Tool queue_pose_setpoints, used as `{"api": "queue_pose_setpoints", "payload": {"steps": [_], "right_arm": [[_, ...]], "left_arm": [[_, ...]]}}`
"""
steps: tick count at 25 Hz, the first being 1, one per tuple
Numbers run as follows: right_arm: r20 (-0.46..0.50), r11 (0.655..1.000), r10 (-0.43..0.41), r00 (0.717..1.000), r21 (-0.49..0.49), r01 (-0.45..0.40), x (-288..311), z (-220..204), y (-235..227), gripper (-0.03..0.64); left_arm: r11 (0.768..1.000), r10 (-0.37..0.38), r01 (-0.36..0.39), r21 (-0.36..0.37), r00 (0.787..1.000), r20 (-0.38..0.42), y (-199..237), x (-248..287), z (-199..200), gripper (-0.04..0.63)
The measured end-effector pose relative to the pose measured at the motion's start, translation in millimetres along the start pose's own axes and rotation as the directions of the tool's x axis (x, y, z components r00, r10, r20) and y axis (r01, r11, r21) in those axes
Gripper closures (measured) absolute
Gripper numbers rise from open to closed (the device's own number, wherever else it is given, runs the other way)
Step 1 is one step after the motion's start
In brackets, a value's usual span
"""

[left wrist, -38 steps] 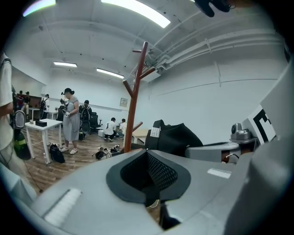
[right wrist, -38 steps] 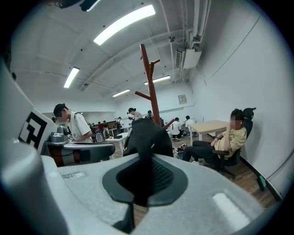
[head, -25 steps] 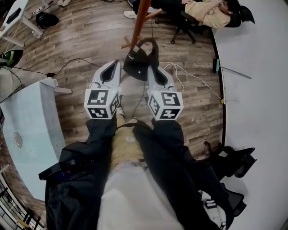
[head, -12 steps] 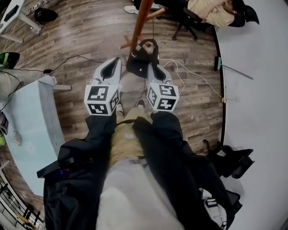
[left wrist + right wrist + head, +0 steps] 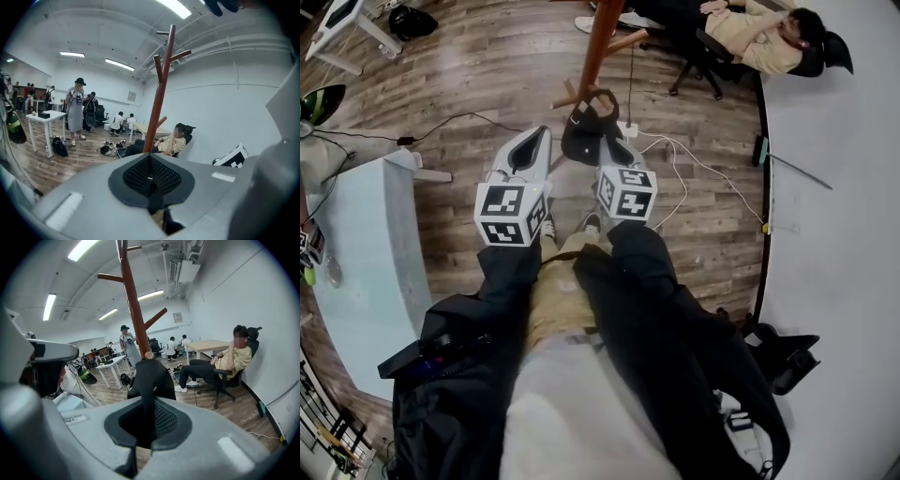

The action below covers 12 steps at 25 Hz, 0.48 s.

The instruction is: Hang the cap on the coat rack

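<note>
Closer now, we carry the black fabric cap (image 5: pixel 584 131) toward the brown wooden coat rack (image 5: pixel 600 37), right tool (image 5: pixel 607 148) clamped on it for hanging; left tool (image 5: pixel 539 141) closed, empty.

Open-plan office workspace. Wood-plank floor (image 5: pixel 487 84), white walls, long strip lights (image 5: pixel 119 64) and exposed ducting (image 5: pixel 187 270) overhead. White desks (image 5: pixel 47 117) stand about, and a large white table (image 5: pixel 834 234) runs along one side. One person sits back in a black office chair (image 5: pixel 254 333). Another stands (image 5: pixel 75 110), and others sit in a group (image 5: pixel 123 121) further back. Bags (image 5: pixel 59 146) and loose cables (image 5: pixel 673 153) lie on the floor. A wooden coat rack (image 5: pixel 159 93) stands near the seated person.
</note>
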State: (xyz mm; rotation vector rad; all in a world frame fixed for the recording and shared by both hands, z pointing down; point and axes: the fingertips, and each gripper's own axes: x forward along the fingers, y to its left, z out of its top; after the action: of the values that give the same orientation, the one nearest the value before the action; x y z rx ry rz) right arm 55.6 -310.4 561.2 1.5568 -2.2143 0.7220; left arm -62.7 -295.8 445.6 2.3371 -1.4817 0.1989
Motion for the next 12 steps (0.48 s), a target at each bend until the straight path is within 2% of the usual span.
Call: {"api": "queue_pose_setpoints", "payload": {"steps": [6, 12], "right_arm": [[-0.047, 0.999, 0.028, 0.999, -0.022, -0.029, 17, -3, 2, 0.577], [-0.043, 0.998, 0.048, 0.998, -0.034, -0.050, 11, 2, 8, 0.541]], "left_arm": [[0.999, 0.032, -0.032, -0.014, 0.999, 0.006, 9, 0, 3, 0.595], [0.999, 0.035, -0.034, -0.022, 0.999, 0.015, 12, -1, 5, 0.595]]}}
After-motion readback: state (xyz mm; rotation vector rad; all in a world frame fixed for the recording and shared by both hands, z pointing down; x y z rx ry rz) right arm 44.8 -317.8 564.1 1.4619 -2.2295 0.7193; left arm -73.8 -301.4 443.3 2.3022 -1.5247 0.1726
